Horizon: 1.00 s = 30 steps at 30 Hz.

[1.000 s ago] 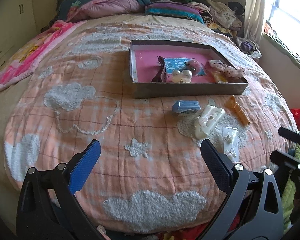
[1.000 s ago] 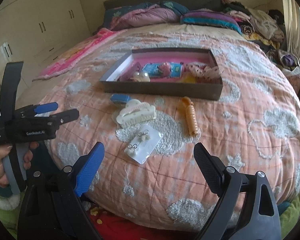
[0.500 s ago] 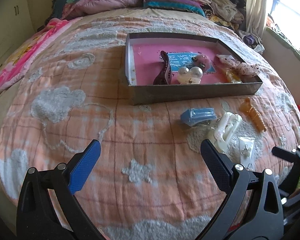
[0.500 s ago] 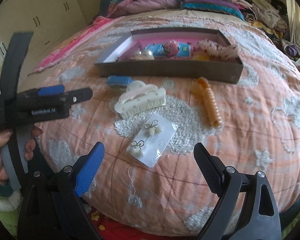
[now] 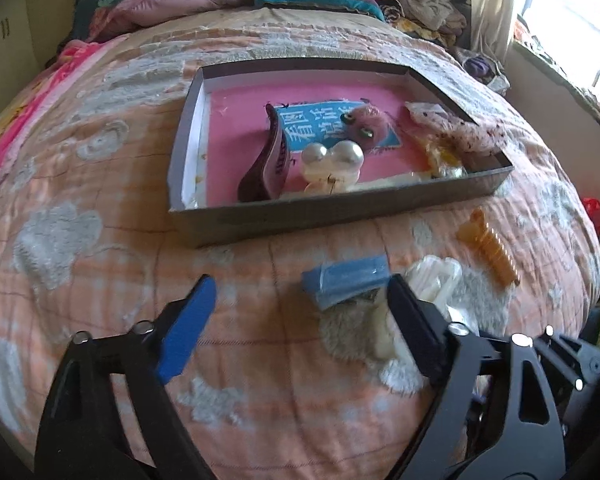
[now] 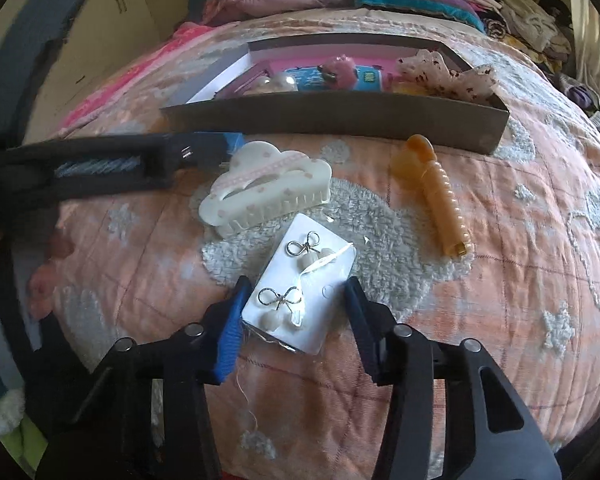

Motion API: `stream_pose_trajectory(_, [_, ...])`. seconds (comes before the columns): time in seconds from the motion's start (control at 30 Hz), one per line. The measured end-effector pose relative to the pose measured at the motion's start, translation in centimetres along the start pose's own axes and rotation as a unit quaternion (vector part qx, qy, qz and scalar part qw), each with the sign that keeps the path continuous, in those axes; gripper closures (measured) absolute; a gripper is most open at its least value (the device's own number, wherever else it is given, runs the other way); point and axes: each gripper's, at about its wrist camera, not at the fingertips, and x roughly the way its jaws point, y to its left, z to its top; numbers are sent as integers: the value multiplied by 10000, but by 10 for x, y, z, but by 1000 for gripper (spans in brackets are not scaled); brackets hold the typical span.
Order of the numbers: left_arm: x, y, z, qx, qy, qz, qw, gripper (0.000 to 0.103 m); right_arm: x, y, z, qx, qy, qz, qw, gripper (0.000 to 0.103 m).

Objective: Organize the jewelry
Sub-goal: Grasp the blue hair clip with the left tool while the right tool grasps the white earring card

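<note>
A grey box with a pink floor sits on the bed and holds a dark hair clip, pearl pieces, a pink pom-pom and a spotted scrunchie. In front of it lie a blue packet, a white cloud claw clip, an orange spiral clip and a white card of bow earrings. My right gripper is open, its jaws on either side of the card's near end. My left gripper is open, low over the bedspread just short of the blue packet.
The orange checked bedspread with fluffy cloud patches covers the bed. Folded quilts and clothes pile at the far end. A window is at the right. The left gripper shows at the left in the right wrist view.
Both grippers have moved forward and down. The right one now straddles the earring card with narrower jaws. The left one has closed in on the blue packet.
</note>
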Motion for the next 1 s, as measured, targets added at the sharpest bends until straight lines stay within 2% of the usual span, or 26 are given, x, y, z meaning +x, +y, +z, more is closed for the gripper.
stream_pose_trajectory(0.13, [11,1,5,-318,83,-295,9990,36,-11,-7,-5,-106,-55,-78,9999,65])
stream_pose_trajectory(0.2, [14,-4,7,-285,100,-312,9991,36,-15,-11,-5,-110,-80,-101,9999,75])
stream_pose_trajectory(0.3, [20,-14,9,-222,160,-390,9989,38,-24,-18,-5,-89,-152,-64,9998,81])
stream_pose_trajectory(0.47, [29,-20,8,-249,304,-574,9976,59,-28,-24,-6,-24,-168,4,9999,82])
stream_pose_trajectory(0.5, [29,-21,8,-261,308,-651,9971,70,-28,-25,-7,18,-160,38,9999,82])
stream_pose_trajectory(0.53, [28,-21,8,-303,327,-757,9961,75,-29,-27,-8,70,-157,82,9998,82])
stream_pose_trajectory(0.8, [-1,-20,9,-268,38,-732,9969,75,-45,-38,-7,324,-239,293,9988,83])
stream_pose_trajectory(1.0, [-22,-10,11,-400,-186,-781,9960,75,-52,-41,-7,383,-302,231,9985,83])
